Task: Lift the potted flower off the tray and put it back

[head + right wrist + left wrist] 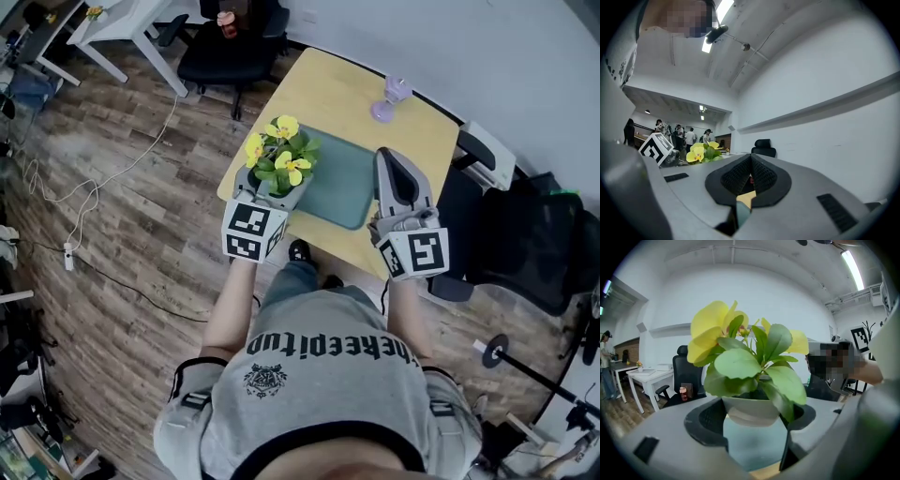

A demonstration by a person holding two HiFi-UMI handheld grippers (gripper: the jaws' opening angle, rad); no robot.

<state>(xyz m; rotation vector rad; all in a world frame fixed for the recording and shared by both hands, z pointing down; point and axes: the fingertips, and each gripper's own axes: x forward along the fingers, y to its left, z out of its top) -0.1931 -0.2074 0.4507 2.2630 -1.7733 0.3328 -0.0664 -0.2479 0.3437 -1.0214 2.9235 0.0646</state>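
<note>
The potted flower [279, 157], with yellow blooms, green leaves and a pale grey pot [751, 409], is at the near left corner of the green tray [345, 178] on the wooden table [328, 94]. My left gripper [272, 202] is shut on the pot, one pad against each side [757, 414]. Green tray surface shows under the pot in the left gripper view; I cannot tell whether its base touches. My right gripper [389, 157] hovers over the tray's right edge, jaws pressed together [751, 174] and holding nothing. The flower [701, 153] shows at the left of the right gripper view.
A small purple vase [392, 97] stands at the table's far right corner. A black office chair [230, 52] is beyond the table, another chair [525, 234] at its right. A white desk [127, 23] and a floor cable [112, 183] lie to the left.
</note>
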